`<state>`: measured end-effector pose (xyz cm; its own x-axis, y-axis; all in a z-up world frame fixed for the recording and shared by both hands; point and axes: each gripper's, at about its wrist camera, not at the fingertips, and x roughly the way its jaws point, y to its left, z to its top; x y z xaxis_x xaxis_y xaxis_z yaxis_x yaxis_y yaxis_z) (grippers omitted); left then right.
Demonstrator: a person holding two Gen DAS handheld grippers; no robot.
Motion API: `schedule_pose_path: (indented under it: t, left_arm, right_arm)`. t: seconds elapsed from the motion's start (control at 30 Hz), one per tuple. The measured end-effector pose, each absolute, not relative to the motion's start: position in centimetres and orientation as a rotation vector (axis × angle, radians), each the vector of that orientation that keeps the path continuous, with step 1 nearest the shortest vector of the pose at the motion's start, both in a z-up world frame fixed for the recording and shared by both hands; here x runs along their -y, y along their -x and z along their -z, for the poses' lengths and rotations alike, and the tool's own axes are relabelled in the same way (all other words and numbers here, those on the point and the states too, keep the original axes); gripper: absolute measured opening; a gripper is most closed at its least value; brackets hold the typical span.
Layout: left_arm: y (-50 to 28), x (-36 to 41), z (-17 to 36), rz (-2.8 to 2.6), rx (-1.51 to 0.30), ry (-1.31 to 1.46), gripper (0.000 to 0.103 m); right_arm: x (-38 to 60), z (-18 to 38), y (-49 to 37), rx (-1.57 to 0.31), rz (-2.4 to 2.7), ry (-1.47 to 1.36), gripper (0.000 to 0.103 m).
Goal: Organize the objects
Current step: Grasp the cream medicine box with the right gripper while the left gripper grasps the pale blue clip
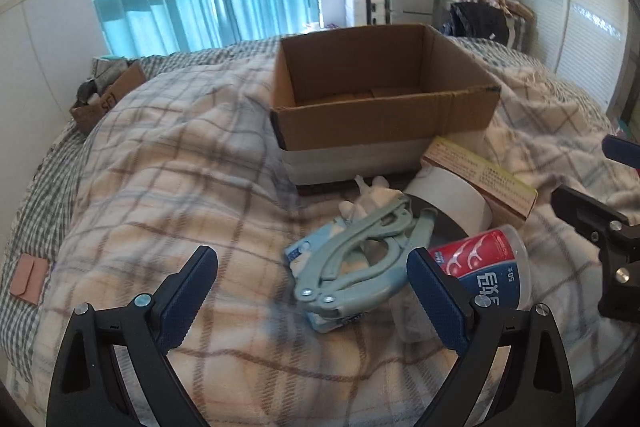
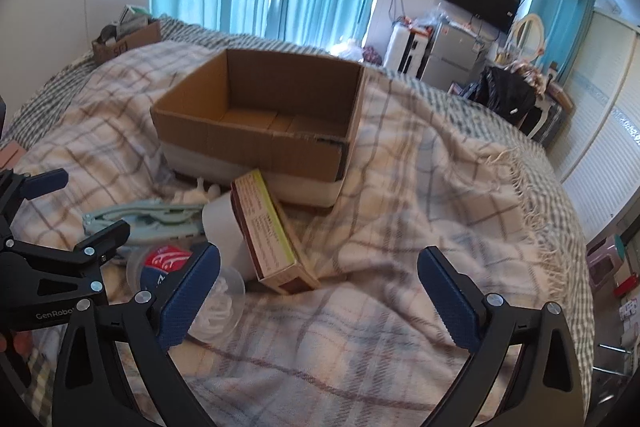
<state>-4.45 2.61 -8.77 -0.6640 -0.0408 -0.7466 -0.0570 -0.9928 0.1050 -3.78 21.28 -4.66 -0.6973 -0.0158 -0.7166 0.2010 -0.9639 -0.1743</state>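
An open, empty cardboard box sits on the plaid blanket. In front of it lies a pile: pale green folding hangers on a blue-white packet, a clear floss-pick tub with red-blue label, a white roll and a brown-yellow carton. My left gripper is open and empty, just short of the hangers. My right gripper is open and empty, near the carton and tub.
The plaid blanket covers a bed. A small cardboard box of clutter stands at the far left. A pink pouch lies at the left edge. A fridge, a TV and furniture stand beyond the bed.
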Motion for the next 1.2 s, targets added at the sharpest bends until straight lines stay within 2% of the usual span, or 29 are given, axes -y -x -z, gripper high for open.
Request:
schedule_pose_path:
  t: [0.1,0.23,0.4,0.43,0.47,0.57,0.9,1.1,1.13,1.17,1.2]
  left_arm:
    - [5.0,-3.9,9.4,-2.822,-0.272,1.285,0.098]
    - [5.4,-4.2,10.0,-2.798,-0.318,1.303,0.097]
    - [5.8,-3.5,10.3,-2.728,-0.306,1.351,0.09]
    - [5.8,-3.5,10.3,-2.712,-0.326,1.357,0.09]
    - [5.6,-3.6,10.3,-2.698,-0.344,1.356,0.089]
    - [5.1,-3.5,10.2,-2.67,-0.379,1.357,0.089]
    - [7.5,-3.1,11.2,-2.615,-0.419,1.355,0.089]
    - [9.6,-3.3,13.5,-2.562,-0.453,1.455,0.089]
    - [9.9,-3.1,13.9,-2.551,-0.419,1.463,0.089]
    - [10.0,-2.8,13.9,-2.541,-0.375,1.468,0.08]
    - [10.1,-2.4,13.9,-2.521,-0.32,1.481,0.076]
  right_arm:
    - [-20.9,5.7,4.6,-0.392,2.727,-1.216,0.099]
    - [-20.6,7.5,5.9,-0.428,2.658,-1.313,0.091]
    - [-20.0,10.0,7.8,-0.465,2.555,-1.447,0.078]
    - [-19.8,10.4,8.1,-0.476,2.547,-1.459,0.072]
    - [-19.8,10.5,8.4,-0.468,2.539,-1.458,0.059]
    - [-19.7,10.6,8.5,-0.452,2.529,-1.453,0.038]
    - [-20.9,8.4,7.1,-0.38,2.629,-1.35,0.036]
    - [-20.9,8.2,6.7,-0.366,2.642,-1.334,0.035]
    - [-20.9,8.2,6.6,-0.365,2.645,-1.332,0.035]
    - [-21.0,8.2,6.6,-0.361,2.649,-1.331,0.035]
    - [-21.0,8.1,6.5,-0.358,2.651,-1.331,0.034]
